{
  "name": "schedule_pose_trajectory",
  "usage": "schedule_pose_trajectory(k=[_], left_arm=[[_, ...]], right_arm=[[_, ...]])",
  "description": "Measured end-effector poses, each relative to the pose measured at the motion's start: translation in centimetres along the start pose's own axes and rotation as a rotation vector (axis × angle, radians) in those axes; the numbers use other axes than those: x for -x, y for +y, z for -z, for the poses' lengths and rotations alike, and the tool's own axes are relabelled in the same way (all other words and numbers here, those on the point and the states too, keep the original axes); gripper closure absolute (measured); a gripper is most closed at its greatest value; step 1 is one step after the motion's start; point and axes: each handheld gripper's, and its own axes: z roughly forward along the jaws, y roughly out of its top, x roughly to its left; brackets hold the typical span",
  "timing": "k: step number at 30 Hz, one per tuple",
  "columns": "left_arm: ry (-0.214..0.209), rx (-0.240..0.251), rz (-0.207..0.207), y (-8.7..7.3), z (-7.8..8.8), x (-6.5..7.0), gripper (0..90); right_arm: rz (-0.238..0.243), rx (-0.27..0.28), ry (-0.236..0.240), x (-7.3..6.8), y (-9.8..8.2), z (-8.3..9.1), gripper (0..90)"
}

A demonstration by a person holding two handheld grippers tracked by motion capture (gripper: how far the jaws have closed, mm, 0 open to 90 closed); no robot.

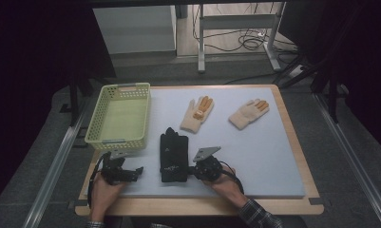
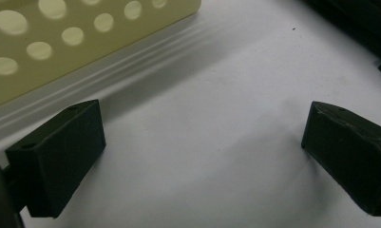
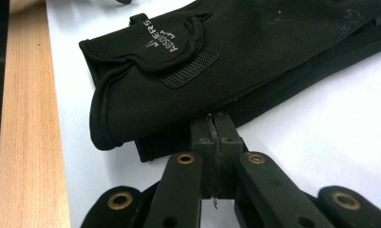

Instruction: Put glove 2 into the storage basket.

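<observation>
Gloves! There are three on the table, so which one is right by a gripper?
The black glove. The right gripper is shut at its edge, while both cream gloves with orange fingers lie farther back.

A white mat (image 1: 264,156) is covering most of a wooden table (image 1: 202,205), whose bare edge is showing along the near and right sides. Two cream knit gloves with orange fingers are lying flat on the far half of the mat: the left cream glove (image 1: 196,115) and the right cream glove (image 1: 247,113), apart from each other. Beyond the table, a metal desk frame (image 1: 201,42) is standing on the floor beside loose cables (image 1: 247,40) and a white cabinet (image 1: 133,28). A left rail (image 1: 60,161) and a right rail (image 1: 352,161) are flanking the table.
</observation>
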Motion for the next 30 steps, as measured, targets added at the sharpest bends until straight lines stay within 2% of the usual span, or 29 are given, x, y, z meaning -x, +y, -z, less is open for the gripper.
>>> schedule_pose_trajectory(k=[3,4,7,9,10,13,16,19,22,25,28,30], left_arm=[[-0.001,0.001,0.000,0.0,0.0,0.0,0.8],[-0.001,0.001,0.000,0.0,0.0,0.0,0.8],[-0.001,0.001,0.001,0.0,0.0,0.0,0.7],[-0.001,0.000,0.001,0.0,0.0,0.0,0.7],[-0.001,0.000,0.001,0.0,0.0,0.0,0.7],[-0.002,0.001,0.001,0.0,0.0,0.0,0.7],[-0.002,0.001,0.001,0.0,0.0,0.0,0.7],[-0.002,0.001,0.000,0.0,0.0,0.0,0.7],[-0.002,0.001,0.000,0.0,0.0,0.0,0.7],[-0.004,0.001,-0.001,0.0,0.0,-0.1,0.8],[-0.005,0.001,-0.002,0.0,0.0,-0.1,0.9],[-0.004,0.000,-0.002,0.0,0.0,-0.1,0.8]], right_arm=[[0.001,0.000,0.013,-0.2,-0.1,0.3,88.5],[-0.001,-0.004,0.039,-0.6,-0.6,0.8,88.5],[0.014,-0.016,0.058,-1.3,-1.1,1.2,88.5],[0.033,-0.011,0.098,-2.3,-1.4,1.4,88.4],[0.033,-0.011,0.098,-2.3,-1.4,1.4,88.4],[0.058,-0.016,0.105,-3.1,-0.7,0.2,88.4],[0.051,-0.007,0.113,-2.8,0.0,-0.8,88.5],[0.054,-0.008,0.104,-2.9,0.6,-1.4,88.5],[0.072,-0.008,0.088,-3.0,1.9,-3.0,88.5],[0.075,-0.010,0.083,-2.9,2.4,-3.4,87.0],[0.077,-0.011,0.088,-2.9,2.2,-2.6,85.6],[0.062,0.003,0.079,-2.3,1.1,-0.4,85.7]])
